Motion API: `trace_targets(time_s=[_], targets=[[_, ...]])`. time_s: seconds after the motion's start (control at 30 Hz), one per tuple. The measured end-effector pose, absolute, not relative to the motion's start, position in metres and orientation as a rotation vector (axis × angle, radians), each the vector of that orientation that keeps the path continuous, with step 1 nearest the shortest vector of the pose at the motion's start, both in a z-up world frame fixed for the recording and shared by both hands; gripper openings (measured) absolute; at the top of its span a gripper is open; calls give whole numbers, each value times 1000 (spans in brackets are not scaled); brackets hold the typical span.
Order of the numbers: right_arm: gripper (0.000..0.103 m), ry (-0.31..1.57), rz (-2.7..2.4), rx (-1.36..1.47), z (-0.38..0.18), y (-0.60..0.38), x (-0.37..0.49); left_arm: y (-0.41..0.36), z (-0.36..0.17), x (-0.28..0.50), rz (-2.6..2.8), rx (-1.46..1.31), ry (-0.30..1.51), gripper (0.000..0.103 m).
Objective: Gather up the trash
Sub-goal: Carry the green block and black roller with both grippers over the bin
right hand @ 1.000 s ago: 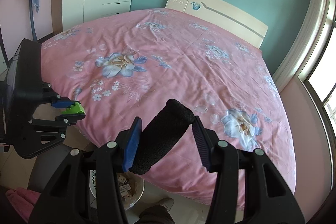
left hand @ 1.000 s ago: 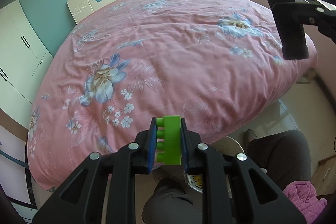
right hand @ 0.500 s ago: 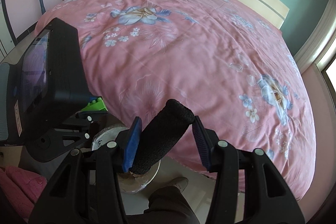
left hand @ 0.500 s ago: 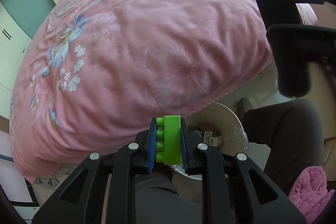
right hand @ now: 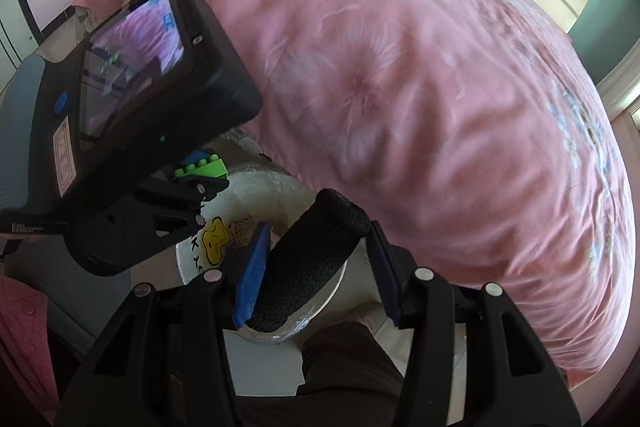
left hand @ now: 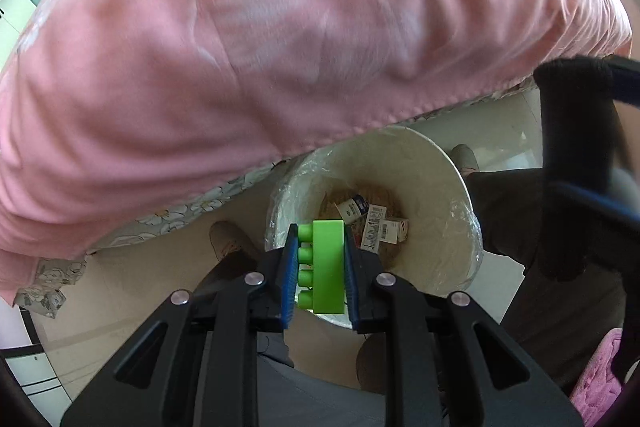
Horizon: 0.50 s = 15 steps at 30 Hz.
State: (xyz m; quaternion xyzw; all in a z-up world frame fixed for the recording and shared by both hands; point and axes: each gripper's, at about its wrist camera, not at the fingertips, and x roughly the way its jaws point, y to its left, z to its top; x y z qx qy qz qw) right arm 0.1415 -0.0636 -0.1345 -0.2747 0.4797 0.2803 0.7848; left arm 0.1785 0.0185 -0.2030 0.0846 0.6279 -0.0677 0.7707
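Observation:
My left gripper [left hand: 320, 233] is shut on a green toy brick [left hand: 326, 267] and points steeply down over a white lined wastebasket [left hand: 460, 187]. The basket stands on the floor at the bed's edge. My right gripper [right hand: 318, 229] is shut on a black foam cylinder [right hand: 308, 267], which sits tilted between the blue pads above the same wastebasket [right hand: 256, 185]. In the right wrist view the left gripper [right hand: 200, 173] and its green brick [right hand: 204, 165] hang over the basket's far rim. At the right of the left wrist view the black cylinder [left hand: 576, 147] shows, blurred.
A pink flowered bedspread [left hand: 280, 47] overhangs the basket. Small cardboard packets [left hand: 376, 223] lie at its bottom. A person's trousered legs [left hand: 520, 219] and shoes [left hand: 228, 239] flank the basket on the pale floor. Something pink and fluffy [left hand: 596, 383] sits at the lower right.
Both grippers have dropped from over the bed to just above the wastebasket and tipped further downward. The basket now fills the view below them. Both grips are unchanged.

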Motion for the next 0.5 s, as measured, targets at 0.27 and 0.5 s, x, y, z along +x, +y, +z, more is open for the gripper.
trace_targets(time_s=[0.27,0.5], targets=[[51,1154,608,-579,-199,-65,138,23,-251,182,-148,85,1436,23],[51,1246,623,-544,-246,-62,138,29,-292,185,-134,7,1509,23]])
